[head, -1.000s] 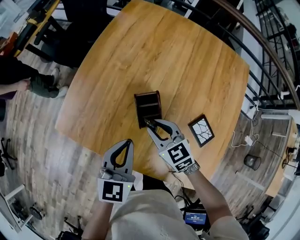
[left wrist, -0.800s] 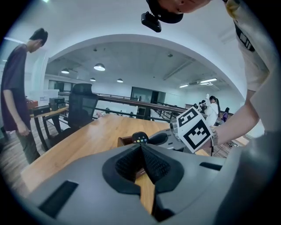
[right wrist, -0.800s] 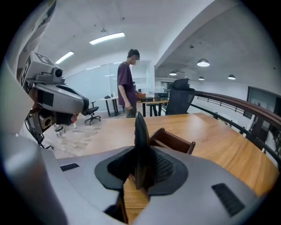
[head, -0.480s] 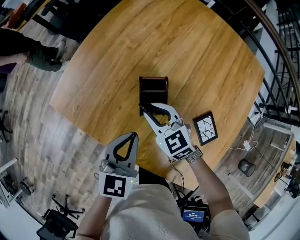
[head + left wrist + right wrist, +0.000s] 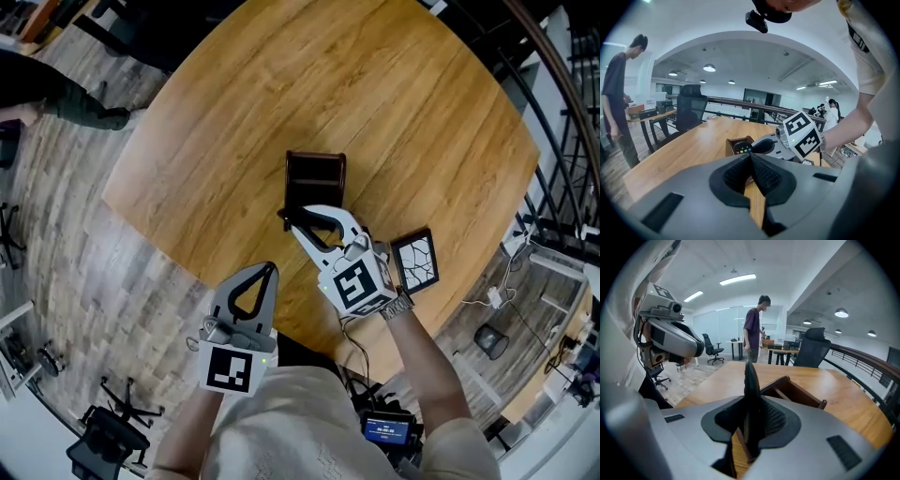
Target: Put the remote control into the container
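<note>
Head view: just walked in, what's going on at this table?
A person works with two handheld grippers over a round wooden table. The right gripper is clamped on the remote control, holding it on edge at the near side of the dark wooden container; it has not been let go. The left gripper is shut, holds nothing, and hangs back by the table's near edge.

The black remote control (image 5: 751, 376), slim with coloured buttons, stands edge-on, clamped in the right gripper (image 5: 291, 217) at the container's (image 5: 316, 176) near rim. The container, a dark brown divided box, sits open-topped on the wooden table (image 5: 394, 94).
</note>
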Tool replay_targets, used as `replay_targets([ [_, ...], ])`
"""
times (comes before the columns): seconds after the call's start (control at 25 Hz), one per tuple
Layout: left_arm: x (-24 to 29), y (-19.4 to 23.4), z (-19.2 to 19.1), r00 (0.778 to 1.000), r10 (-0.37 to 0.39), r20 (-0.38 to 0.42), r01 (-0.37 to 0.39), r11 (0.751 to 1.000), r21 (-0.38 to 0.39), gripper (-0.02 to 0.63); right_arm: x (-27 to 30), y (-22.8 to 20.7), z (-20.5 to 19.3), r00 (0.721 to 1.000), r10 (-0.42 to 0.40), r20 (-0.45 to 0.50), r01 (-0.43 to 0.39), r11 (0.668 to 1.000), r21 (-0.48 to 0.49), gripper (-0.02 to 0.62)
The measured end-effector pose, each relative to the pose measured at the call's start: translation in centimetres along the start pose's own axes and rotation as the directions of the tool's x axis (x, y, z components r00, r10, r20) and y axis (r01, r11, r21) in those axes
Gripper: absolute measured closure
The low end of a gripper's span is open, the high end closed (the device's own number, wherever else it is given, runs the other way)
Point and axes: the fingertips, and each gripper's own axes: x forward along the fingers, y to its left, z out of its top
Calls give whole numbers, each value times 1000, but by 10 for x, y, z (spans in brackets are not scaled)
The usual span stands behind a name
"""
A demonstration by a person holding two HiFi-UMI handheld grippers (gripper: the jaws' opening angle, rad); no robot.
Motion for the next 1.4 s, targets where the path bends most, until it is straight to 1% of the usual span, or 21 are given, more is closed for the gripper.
replay_targets([
  [0.28,6,-2,2,1000,-2,-1,2,1000,1,594,1,0,-7,999,3,-33,-5,998,-59,492],
  [0.4,9,-3,1,1000,-6,-3,6,1000,-2,594,-1,0,-8,999,0,-36,-2,998,-65,491],
  [0.56,9,-6,1,1000,-12,1,12,1000,-6,594,-6,-4,-6,1000,-16,-19,15,999,-35,491],
  [0.72,7,-8,3,1000,-22,4,22,1000,9,594,-12,-6,1,1000,-26,4,26,1000,-5,491],
  [0.84,6,-9,7,999,-32,18,32,999,18,594,-20,-9,11,998,-47,40,45,998,42,491],
  [0.96,3,-8,13,999,-41,33,40,999,31,594,-28,-12,23,995,-83,62,79,995,69,491],
  [1.08,-1,-7,20,997,-58,55,56,998,31,594,-42,-16,37,984,-154,93,143,983,112,491],
  [1.12,-2,-5,23,996,-65,66,63,998,28,594,-48,-18,43,977,-181,115,164,976,143,491],
  [1.2,-6,-4,30,993,-78,89,78,997,12,594,-64,-20,56,956,-240,172,193,948,251,495],
  [1.28,-10,-4,37,991,-84,103,87,996,-27,594,-81,-21,64,933,-299,198,205,897,391,556],
  [1.32,-11,-4,41,990,-92,107,97,994,-41,594,-90,-23,68,922,-331,204,212,867,450,570],
  [1.4,-12,-3,50,983,-141,117,145,989,-24,594,-107,-25,73,894,-400,203,245,814,526,575],
])
